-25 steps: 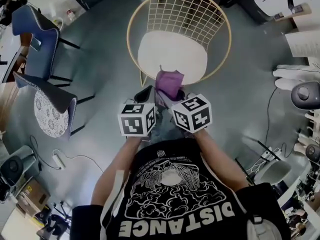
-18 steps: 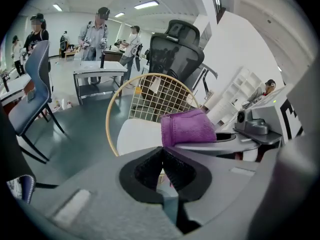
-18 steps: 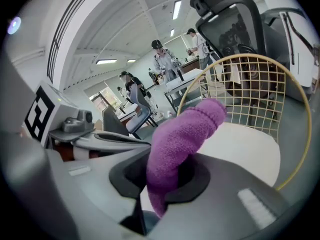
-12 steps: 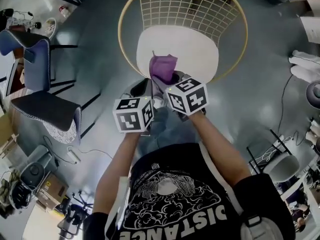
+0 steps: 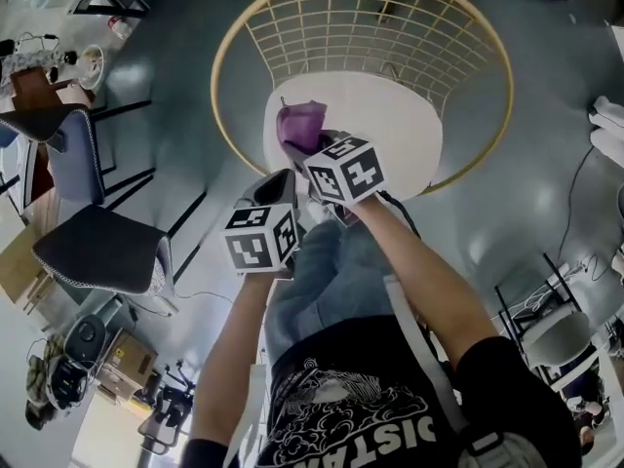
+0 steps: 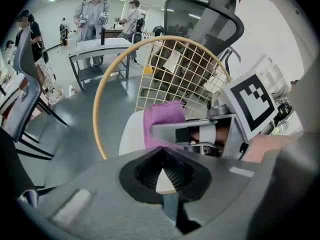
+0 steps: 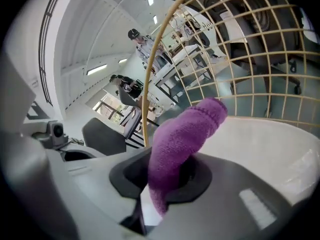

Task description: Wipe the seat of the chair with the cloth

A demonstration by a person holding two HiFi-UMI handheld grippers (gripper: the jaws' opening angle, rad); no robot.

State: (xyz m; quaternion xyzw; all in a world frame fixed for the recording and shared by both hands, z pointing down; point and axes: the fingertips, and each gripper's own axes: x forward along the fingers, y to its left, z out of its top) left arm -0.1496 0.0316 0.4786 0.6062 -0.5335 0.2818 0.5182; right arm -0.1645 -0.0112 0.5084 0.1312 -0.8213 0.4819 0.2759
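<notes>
Cloth: the purple cloth (image 5: 300, 125) is clamped in the right tool (image 5: 310, 150), bunched over the front-left part of the seat (image 5: 390, 125).
Left tool: the left tool (image 5: 278, 187) has its jaws together on nothing and is held just outside the seat's front edge.
Progress: probably at the very start; I cannot tell whether the cloth touches the seat, and nearly all of the pale seat looks unwiped.
Edges: the gold rim (image 5: 219, 76) and wire back (image 5: 370, 27) ring the seat.
Room: the seat is open to the right and the rear, and the dark chair (image 5: 97, 252) stands well apart.
</notes>
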